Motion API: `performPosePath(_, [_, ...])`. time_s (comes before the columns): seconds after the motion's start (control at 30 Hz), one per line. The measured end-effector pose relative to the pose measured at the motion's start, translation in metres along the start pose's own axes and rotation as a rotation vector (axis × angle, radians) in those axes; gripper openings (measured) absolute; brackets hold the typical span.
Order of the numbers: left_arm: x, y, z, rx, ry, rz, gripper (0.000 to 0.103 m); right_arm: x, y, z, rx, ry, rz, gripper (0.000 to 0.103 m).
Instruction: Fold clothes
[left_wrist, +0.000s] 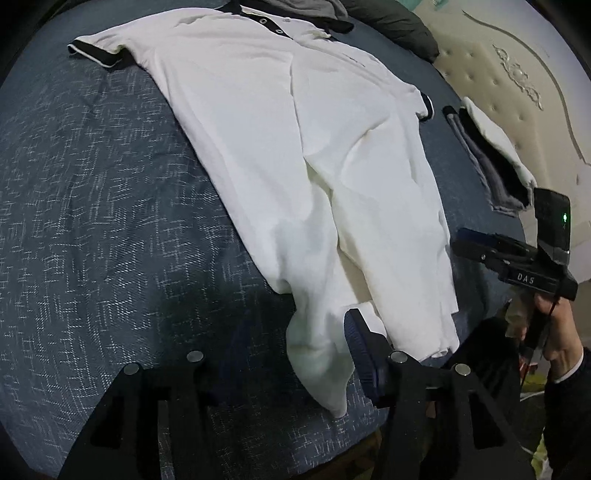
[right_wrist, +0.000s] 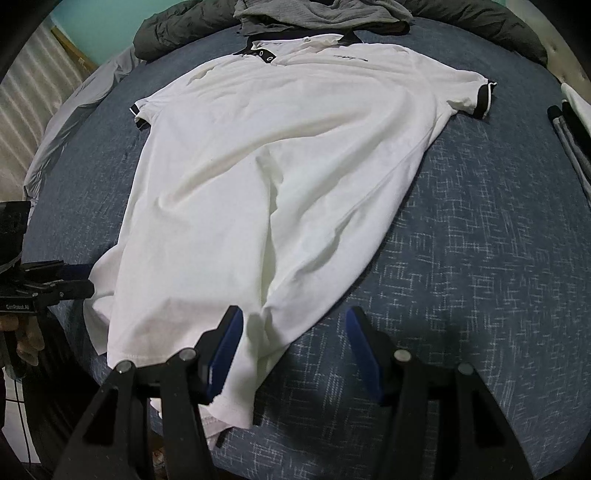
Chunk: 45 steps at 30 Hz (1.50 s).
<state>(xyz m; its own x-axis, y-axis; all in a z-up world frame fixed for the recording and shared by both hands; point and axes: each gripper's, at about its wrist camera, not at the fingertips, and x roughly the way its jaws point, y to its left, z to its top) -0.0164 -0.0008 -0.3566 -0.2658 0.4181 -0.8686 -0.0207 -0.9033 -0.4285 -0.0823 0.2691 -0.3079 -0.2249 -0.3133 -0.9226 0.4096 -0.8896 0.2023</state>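
1. The white short-sleeved polo shirt with black collar and cuffs (right_wrist: 280, 177) is lying spread face-up on the blue woven bedspread (right_wrist: 480, 258), hem nearest me
2. My left gripper (left_wrist: 317, 354) is pinching the hem's left corner
3. My right gripper (right_wrist: 291, 350) is gaping wide over the hem's right corner; I'm aiming to grab both layers squarely

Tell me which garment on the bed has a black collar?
The white polo shirt, spread flat mid-bed. The grey garment beyond it is bunched up, and the folded stack lies aside.
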Motion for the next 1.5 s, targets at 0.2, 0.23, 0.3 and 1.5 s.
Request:
performPosePath(0.2, [-0.001,0.002,0.0,-0.016,0.015,0.004,0.058,-0.004,-0.003,-0.001,0.006,-0.002,0.001,0.059])
performPosePath(0.23, [0.0,0.001,-0.001,-0.016,0.022,-0.006,0.06,-0.005,-0.003,0.0,0.007,-0.001,0.0,0.059])
performPosePath(0.3, [0.002,0.001,-0.003,-0.014,0.034,-0.031,0.063,-0.005,-0.004,0.001,0.01,-0.001,-0.002,0.059])
performPosePath(1.5, [-0.117,0.077,-0.007,-0.035,-0.171,-0.001,0.003,-0.011,-0.019,-0.012,0.201,0.015,0.153,0.054])
